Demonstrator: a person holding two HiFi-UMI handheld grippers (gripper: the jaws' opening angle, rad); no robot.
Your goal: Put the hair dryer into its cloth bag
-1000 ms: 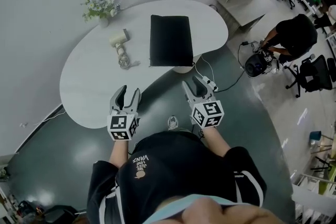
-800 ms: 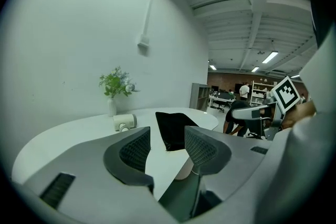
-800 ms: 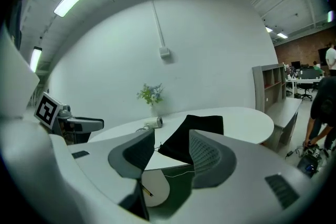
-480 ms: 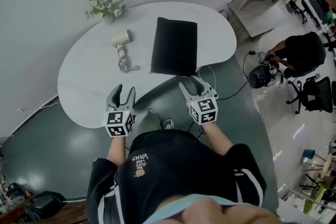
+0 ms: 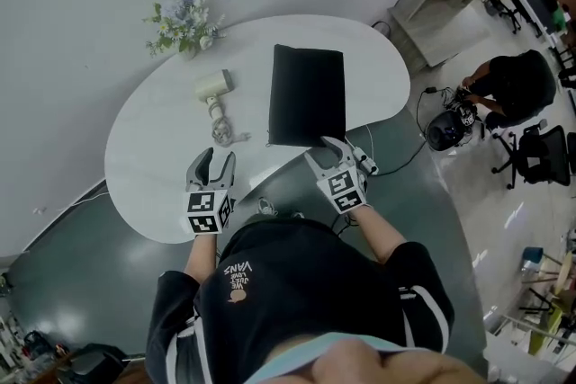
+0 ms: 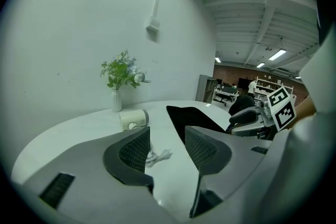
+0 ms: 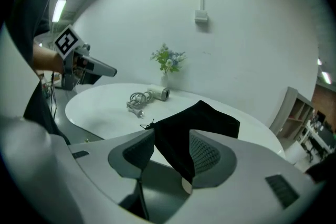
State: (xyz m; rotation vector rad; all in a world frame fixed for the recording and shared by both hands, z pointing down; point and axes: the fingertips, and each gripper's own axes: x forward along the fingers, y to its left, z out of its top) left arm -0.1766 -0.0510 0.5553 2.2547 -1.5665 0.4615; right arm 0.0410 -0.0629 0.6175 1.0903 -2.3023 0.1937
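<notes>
right gripper (image 7: 170, 140): fingers apart, just been opening. near corner of the black cloth bag (image 5: 308, 94) shows in the gap, pads not pressing on it. left gripper (image 6: 167, 140): fingers apart, nothing between. bag lies flat on the white worktop (image 5: 144, 166). hair dryer (image 5: 214, 85) lies left of it, apart, with its cord (image 5: 225, 136) coiled beside and a flower vase (image 5: 184, 18) beyond.

The cloth bag (image 5: 308, 94) is black, the hair dryer (image 5: 213, 85) cream, the table (image 5: 153, 166) white, the floor (image 5: 72, 247) dark grey-green.
</notes>
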